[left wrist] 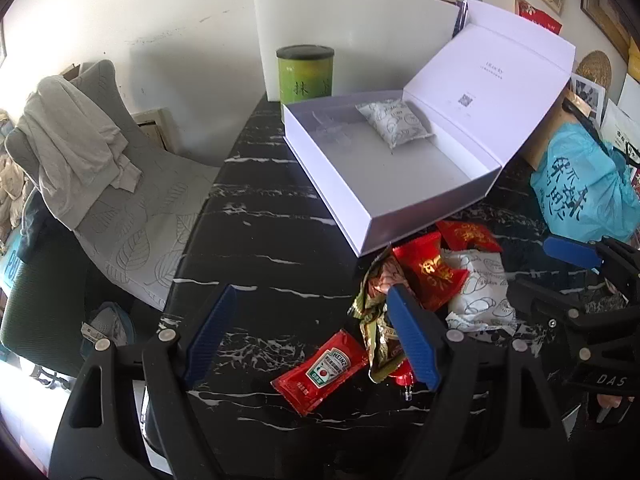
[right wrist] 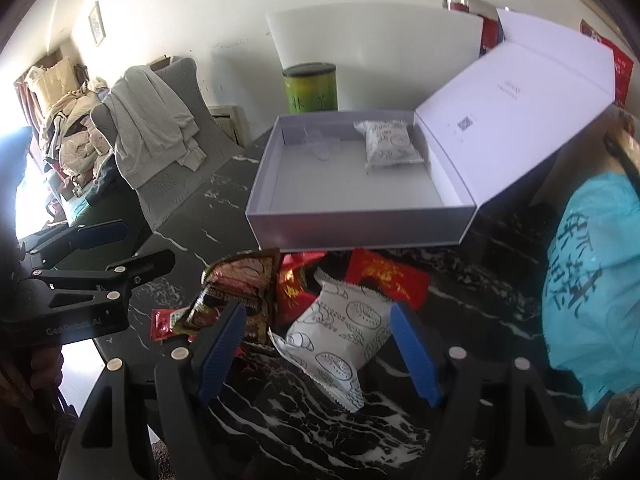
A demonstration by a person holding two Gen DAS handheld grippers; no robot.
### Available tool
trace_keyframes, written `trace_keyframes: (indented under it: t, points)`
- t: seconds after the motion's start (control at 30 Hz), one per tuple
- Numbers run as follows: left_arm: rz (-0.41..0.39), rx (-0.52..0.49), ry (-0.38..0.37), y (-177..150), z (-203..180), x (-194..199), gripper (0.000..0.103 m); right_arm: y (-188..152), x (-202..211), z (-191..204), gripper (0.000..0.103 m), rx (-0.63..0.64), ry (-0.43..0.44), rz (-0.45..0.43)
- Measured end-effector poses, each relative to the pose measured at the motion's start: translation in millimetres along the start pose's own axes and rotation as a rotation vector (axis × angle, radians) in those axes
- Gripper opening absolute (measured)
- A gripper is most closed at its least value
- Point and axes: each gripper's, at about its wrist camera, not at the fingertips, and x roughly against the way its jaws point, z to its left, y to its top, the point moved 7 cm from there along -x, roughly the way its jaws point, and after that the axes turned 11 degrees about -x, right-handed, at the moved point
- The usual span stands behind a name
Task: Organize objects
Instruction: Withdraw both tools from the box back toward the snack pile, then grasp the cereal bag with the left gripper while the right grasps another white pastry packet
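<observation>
White snack pkt (right wrist: 340, 336) sits btwn open right gripper (right wrist: 320, 344) fingers.

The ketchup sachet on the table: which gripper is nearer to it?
Left. The left gripper hangs open just above the ketchup sachet; the right gripper straddles the white snack packet, farther right.

A white box (left wrist: 362, 216) and red ketchup sachet (left wrist: 320, 370) sit on black, white-veined marble (left wrist: 260, 240).
</observation>
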Motion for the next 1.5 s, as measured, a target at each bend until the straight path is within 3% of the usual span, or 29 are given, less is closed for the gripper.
trace_keyframes:
  t: [0.27, 0.43, 0.8, 1.03, 1.17, 1.27, 1.33, 1.5]
  points:
    - [0.058, -0.013, -0.081, -8, -19, -26, 0.077, -10, -19, -16, 0.076, -0.056, -0.031, 0.036]
    - [0.072, -0.037, -0.087, -5, -29, -37, 0.077, -12, -31, -25, 0.078, -0.110, -0.033, 0.065]
    - [0.138, -0.066, -0.118, -7, -41, -66, 0.077, -18, -65, -34, 0.080, -0.193, 0.010, 0.173]
    - [0.160, -0.074, -0.167, -7, -50, -76, 0.077, -22, -67, -37, 0.080, -0.205, 0.038, 0.174]
    - [0.171, -0.059, -0.204, -9, -54, -83, 0.077, -24, -63, -35, 0.069, -0.187, 0.070, 0.176]
    - [0.156, -0.044, -0.232, -8, -56, -84, 0.067, -26, -58, -35, 0.060, -0.165, 0.074, 0.168]
    - [0.144, -0.033, -0.264, -8, -58, -82, 0.048, -27, -55, -36, 0.056, -0.157, 0.072, 0.162]
    - [0.115, -0.029, -0.271, -6, -56, -74, 0.042, -33, -45, -43, 0.054, -0.154, 0.082, 0.151]
